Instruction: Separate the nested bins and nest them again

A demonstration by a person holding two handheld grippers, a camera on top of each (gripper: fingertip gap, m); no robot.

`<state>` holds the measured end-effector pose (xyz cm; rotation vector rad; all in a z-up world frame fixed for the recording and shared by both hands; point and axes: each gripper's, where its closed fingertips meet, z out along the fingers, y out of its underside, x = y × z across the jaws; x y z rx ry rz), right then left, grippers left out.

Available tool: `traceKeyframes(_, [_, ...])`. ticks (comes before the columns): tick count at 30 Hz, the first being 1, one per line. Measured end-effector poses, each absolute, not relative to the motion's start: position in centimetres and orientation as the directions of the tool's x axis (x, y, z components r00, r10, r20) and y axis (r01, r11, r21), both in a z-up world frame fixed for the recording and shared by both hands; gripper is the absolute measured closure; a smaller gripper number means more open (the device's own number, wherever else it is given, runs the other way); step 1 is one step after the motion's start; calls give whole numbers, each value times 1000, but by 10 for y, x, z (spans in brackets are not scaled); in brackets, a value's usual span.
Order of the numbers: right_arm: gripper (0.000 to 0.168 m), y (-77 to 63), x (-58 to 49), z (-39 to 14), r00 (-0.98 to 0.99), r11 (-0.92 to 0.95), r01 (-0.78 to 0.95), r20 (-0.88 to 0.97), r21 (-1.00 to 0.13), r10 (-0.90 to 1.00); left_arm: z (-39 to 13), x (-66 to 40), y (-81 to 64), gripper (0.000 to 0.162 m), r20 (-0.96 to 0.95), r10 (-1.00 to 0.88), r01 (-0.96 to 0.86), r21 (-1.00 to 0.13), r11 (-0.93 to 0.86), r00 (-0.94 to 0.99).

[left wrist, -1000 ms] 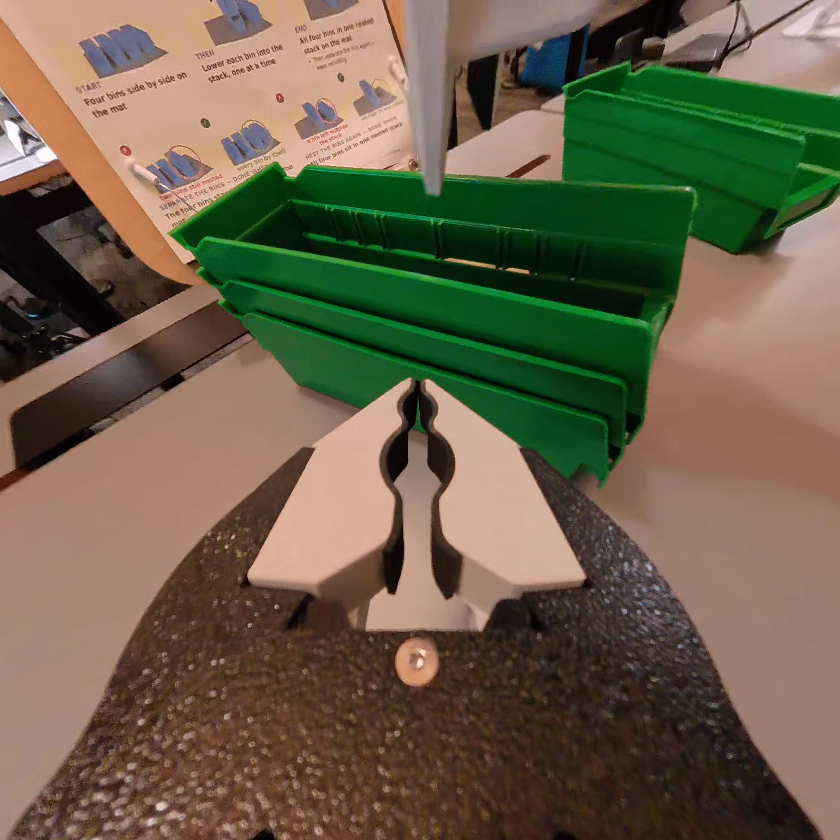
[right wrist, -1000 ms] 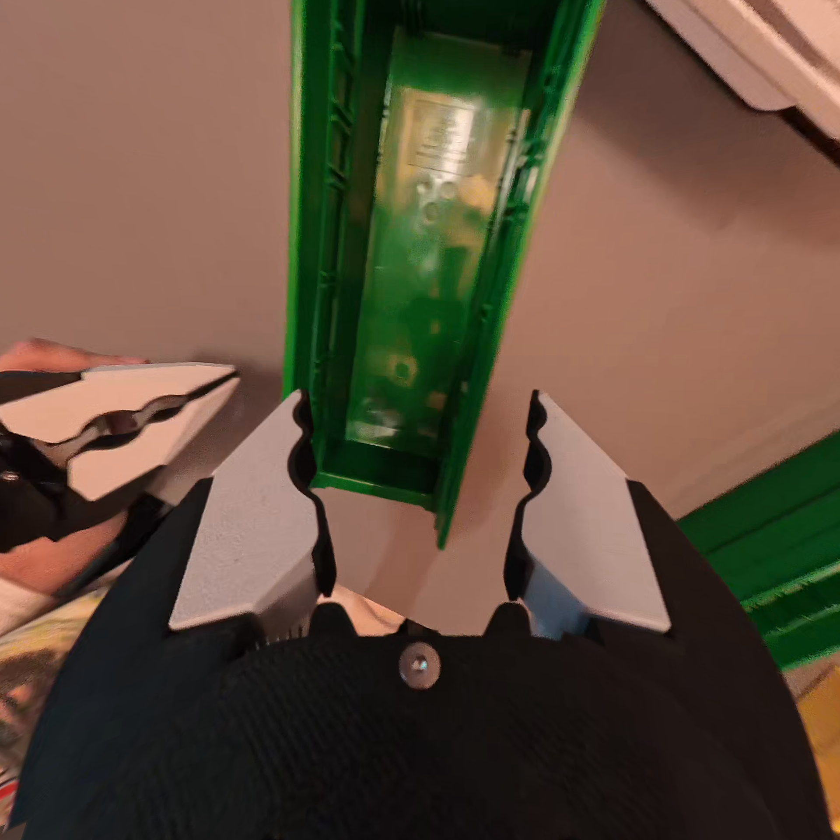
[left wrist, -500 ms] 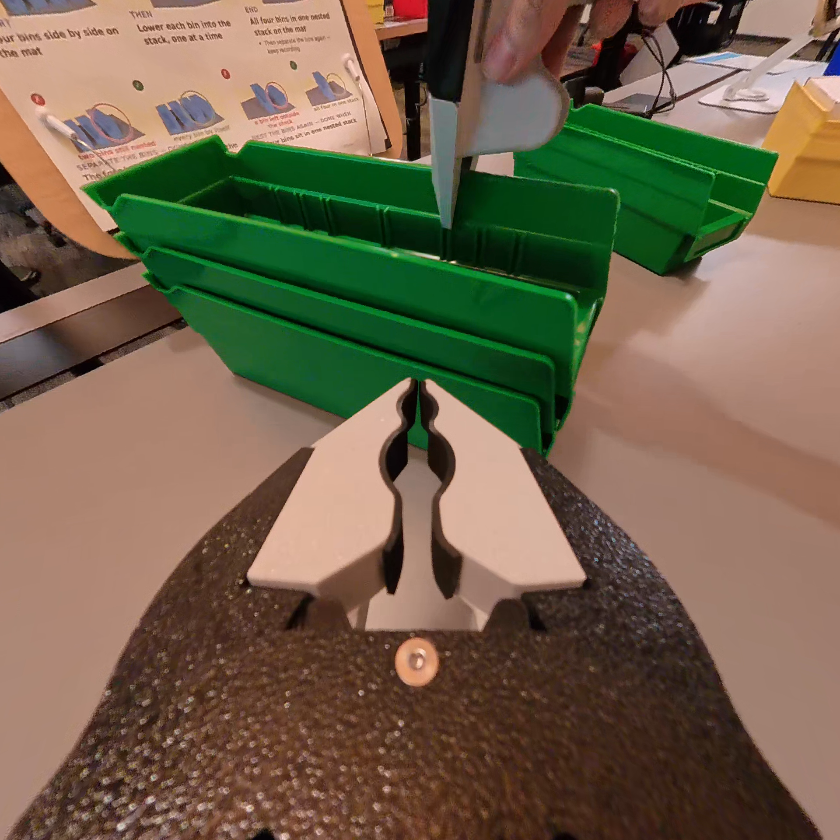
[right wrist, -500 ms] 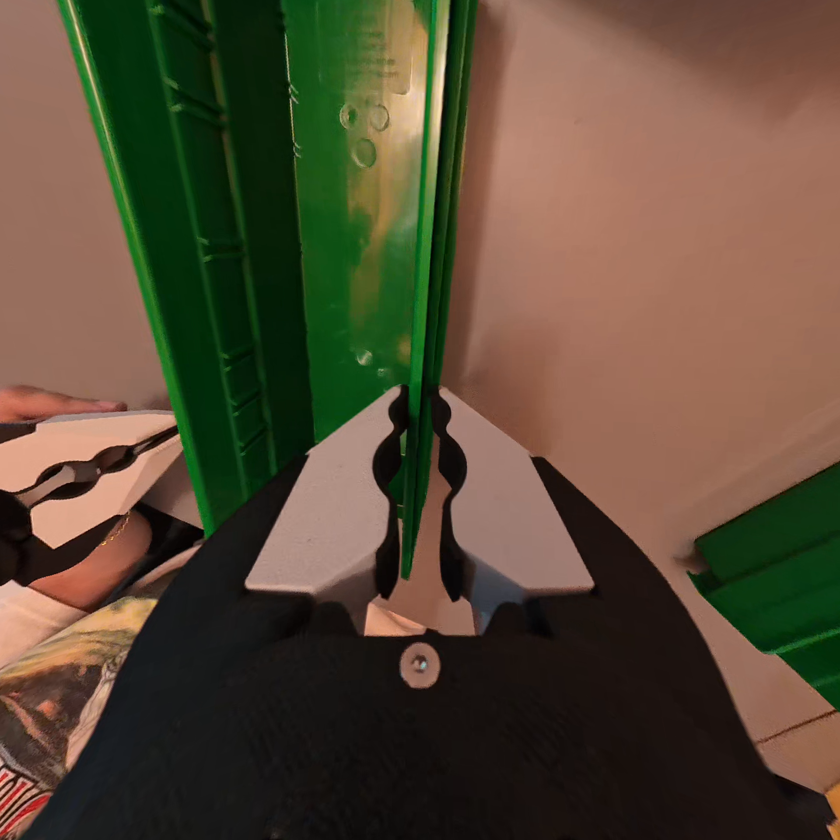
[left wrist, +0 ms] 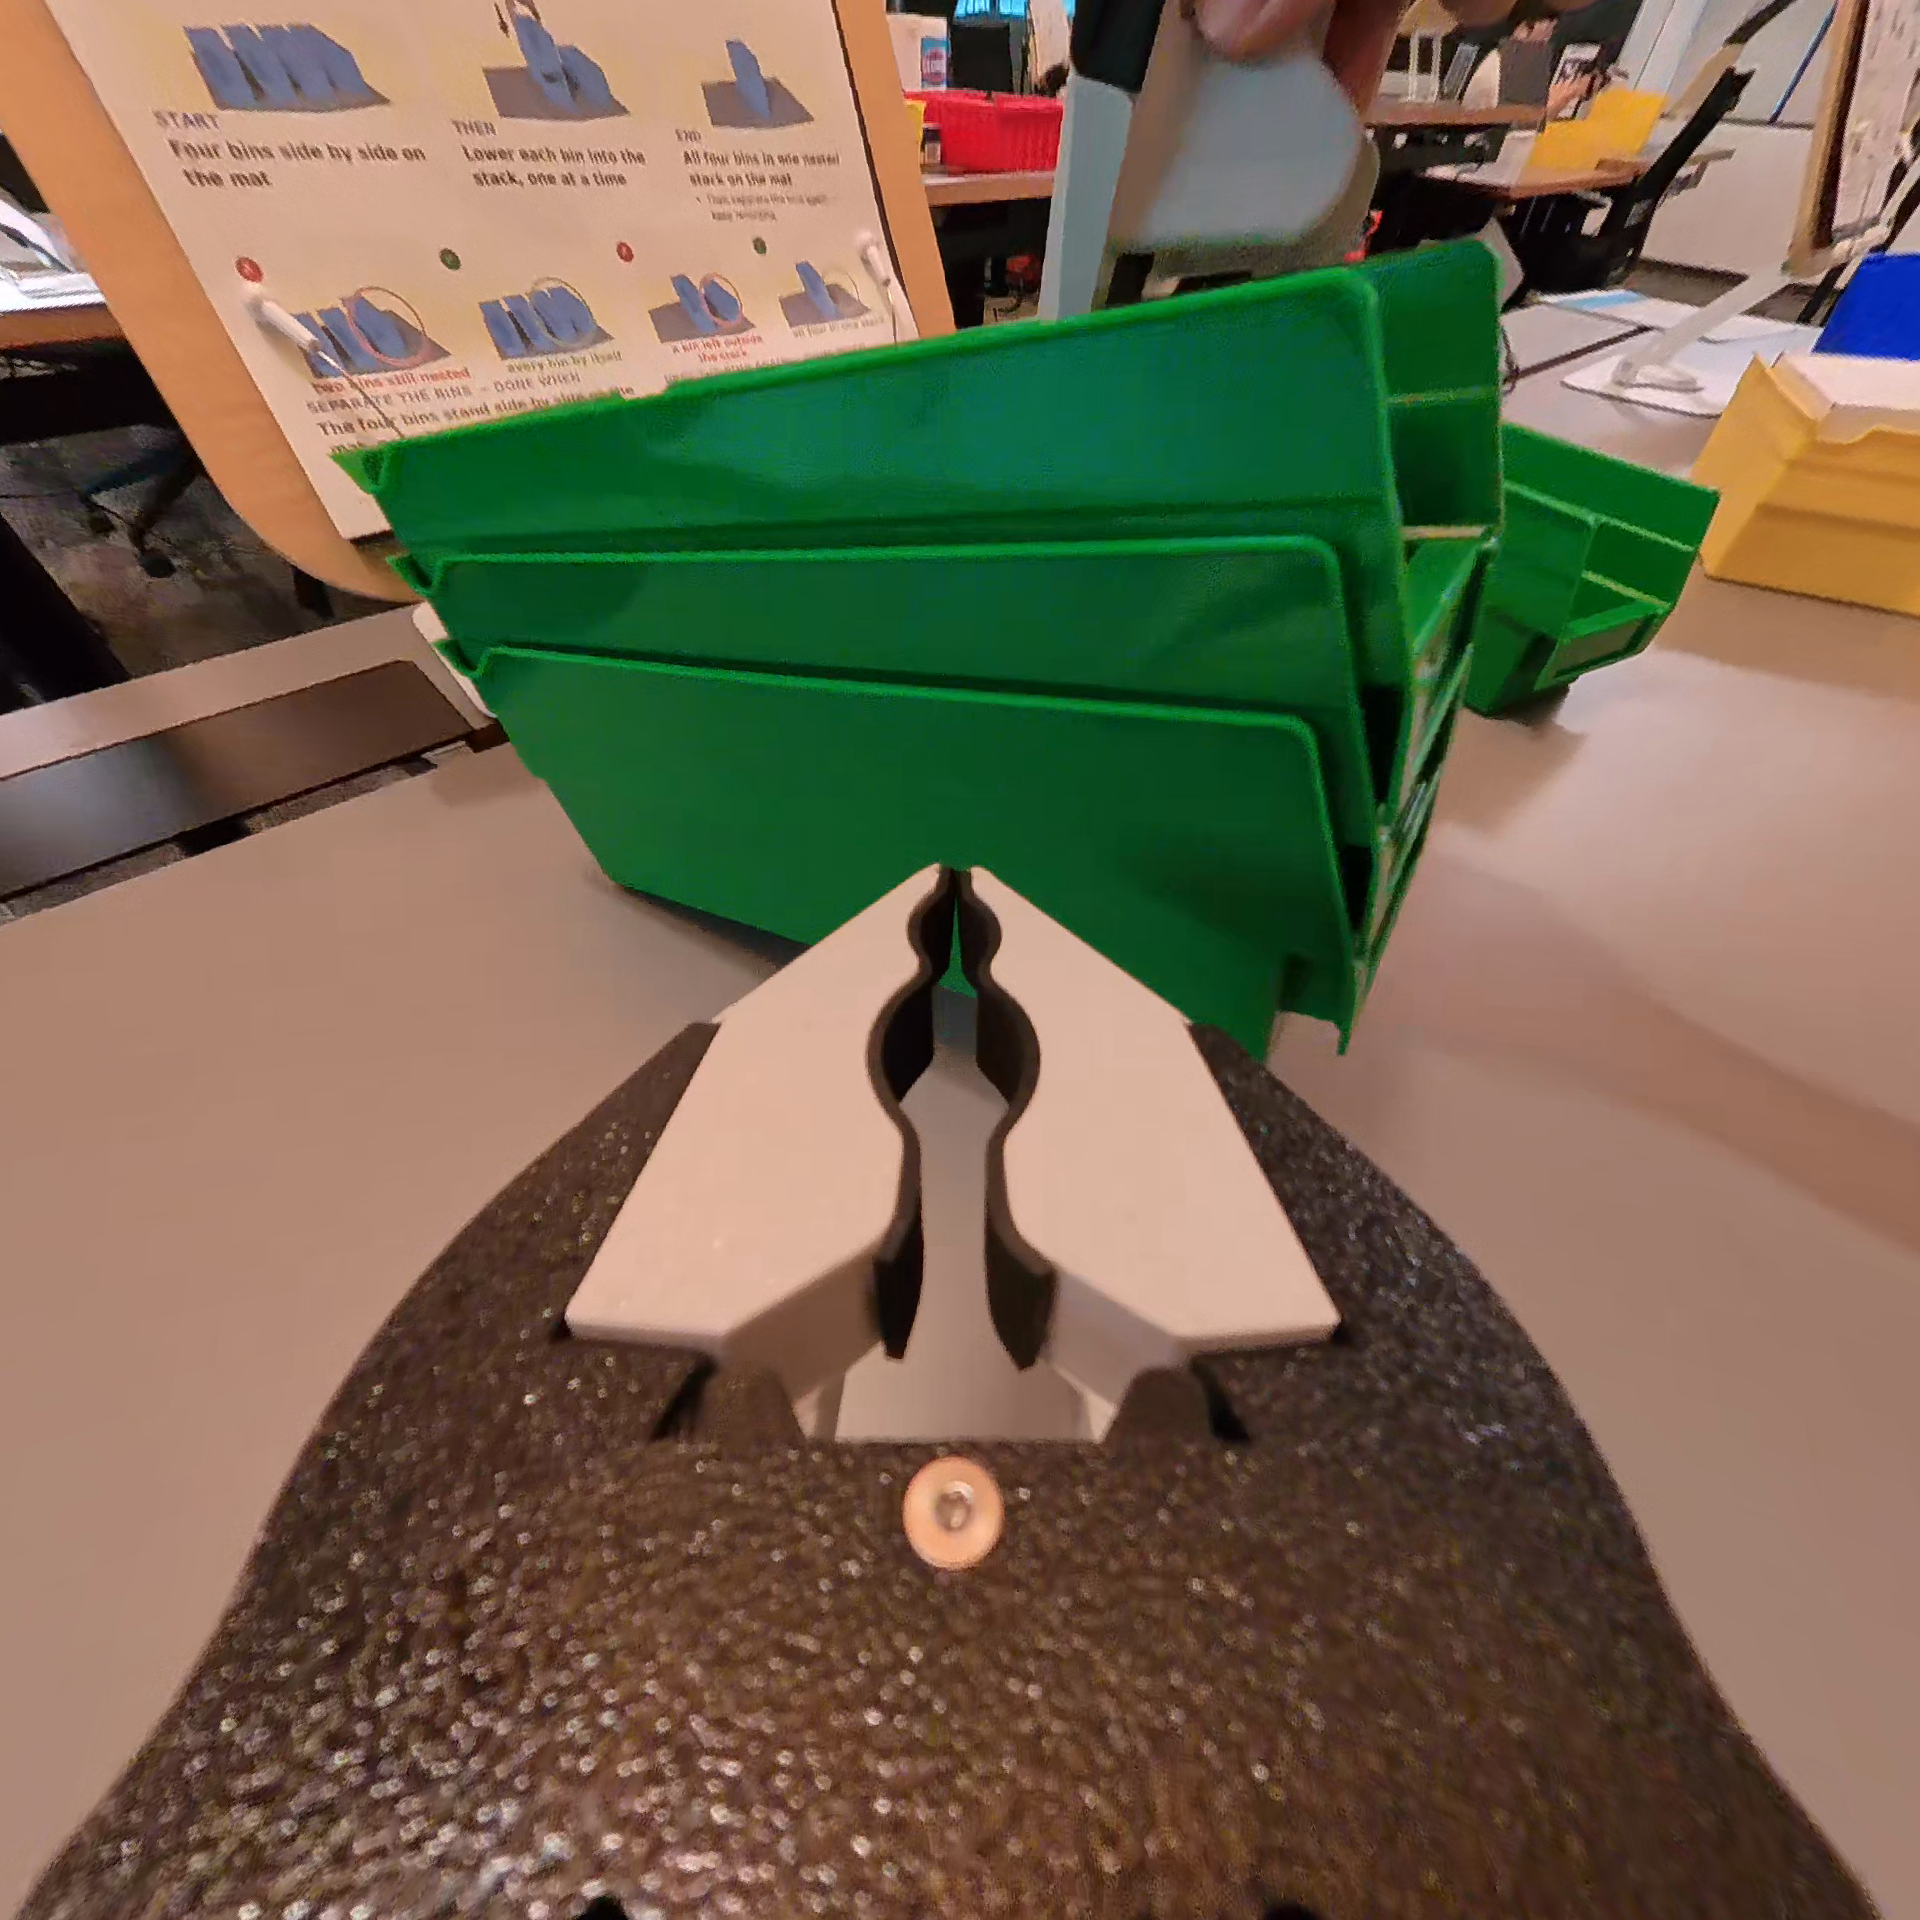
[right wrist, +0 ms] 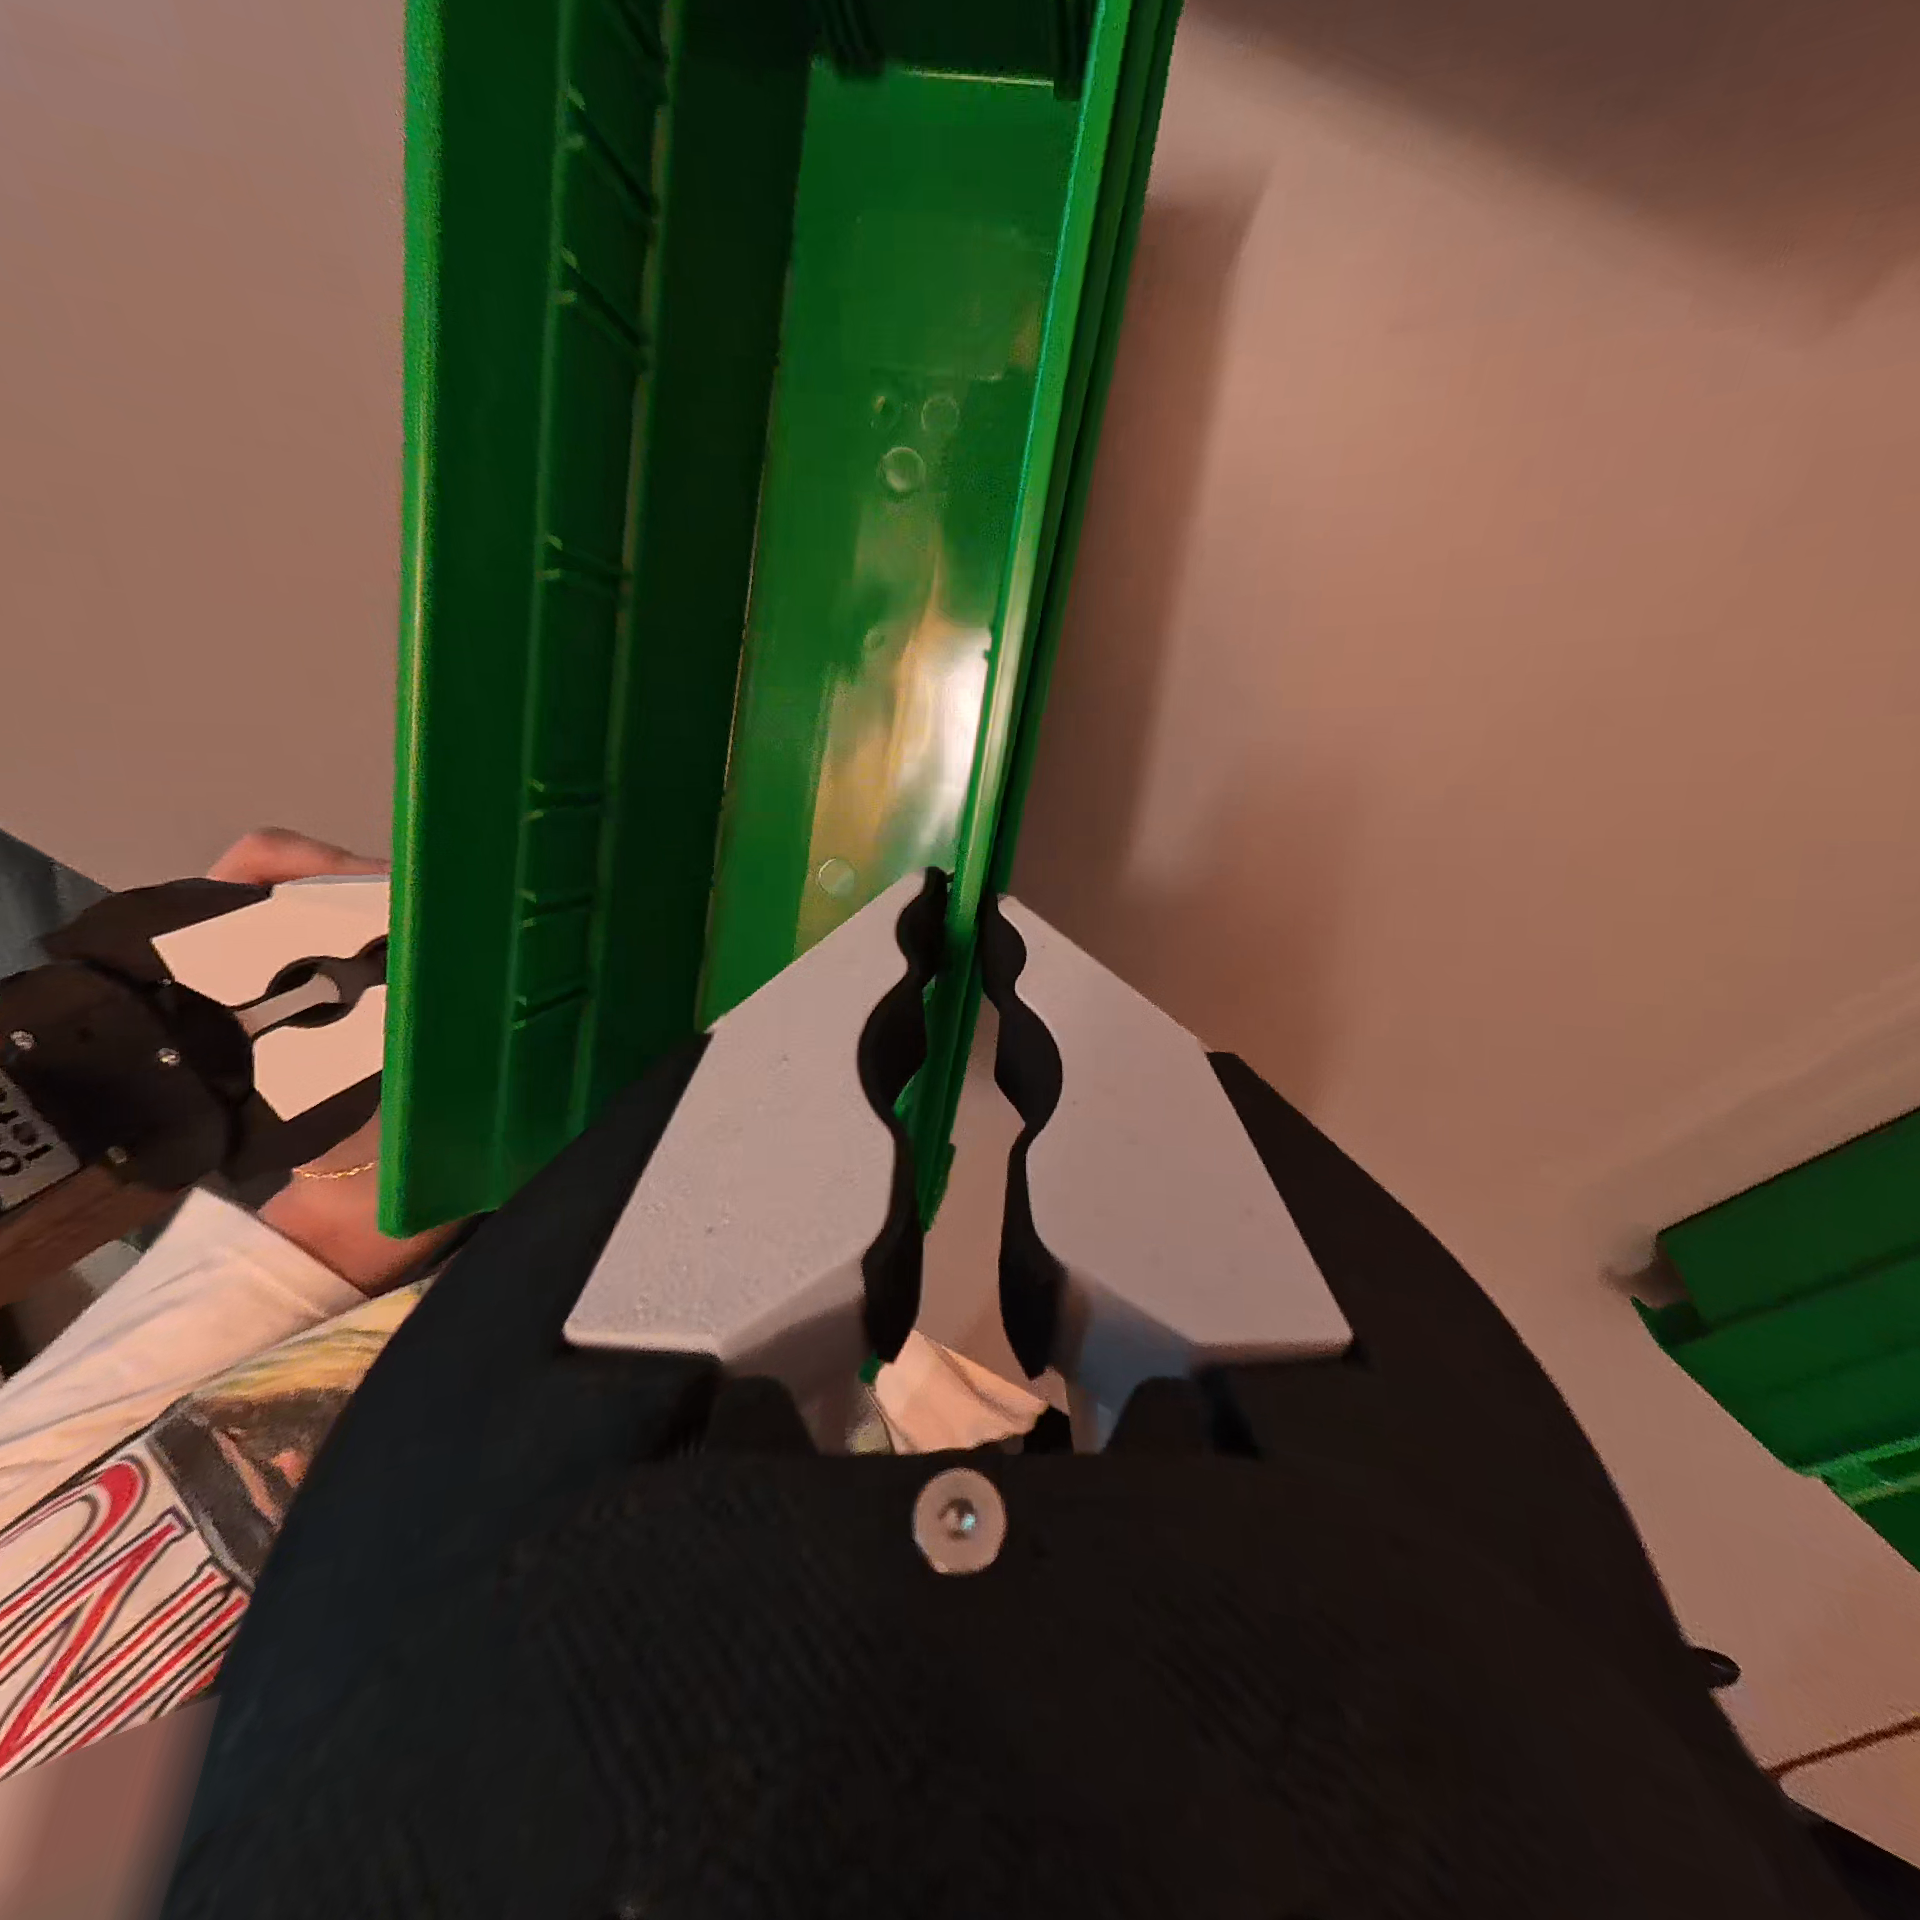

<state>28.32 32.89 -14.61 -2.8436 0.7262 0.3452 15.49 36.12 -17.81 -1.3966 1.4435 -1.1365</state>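
Three green bins stand nested on the grey table (left wrist: 312, 1039). The top bin (left wrist: 935, 457) is tilted, its right end raised out of the lower bins (left wrist: 914, 790). My right gripper (right wrist: 961, 894) is shut on the top bin's long far wall (right wrist: 1039, 520) and looks down into the bin. It shows in the left wrist view (left wrist: 1112, 281) coming down from above. My left gripper (left wrist: 956, 883) is shut and empty, low over the table, its tip close to the bottom bin's near wall. It shows at the left of the right wrist view (right wrist: 260, 1008).
More green bins (left wrist: 1579, 582) stand to the right of the stack, also in the right wrist view (right wrist: 1797, 1340). A yellow bin (left wrist: 1818, 488) is at the far right. An instruction poster (left wrist: 499, 229) leans behind the stack. A person's sleeve (right wrist: 156, 1403) is at lower left.
My right gripper went from open over the bin to shut on the top bin's wall, then raised that end so the bin tilts. My left gripper stayed shut.
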Motion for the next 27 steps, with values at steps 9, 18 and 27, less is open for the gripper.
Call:
traceKeyframes(9, [162,323,280,-157,831,-848,-527,-249,-65,-497,-158,137,298,162,-21,-939,-220,-970,102,-343])
traceKeyframes(18, [162,323,270,-159,827,-852,-522,-263,-32,-497,-188,153,270,162,-610,-786,-187,-765,616,-100])
traceKeyframes(27, [163,328,255,-150,873,-893,-448,-235,-42,-427,-173,160,273,162,-897,-397,-215,-434,875,193])
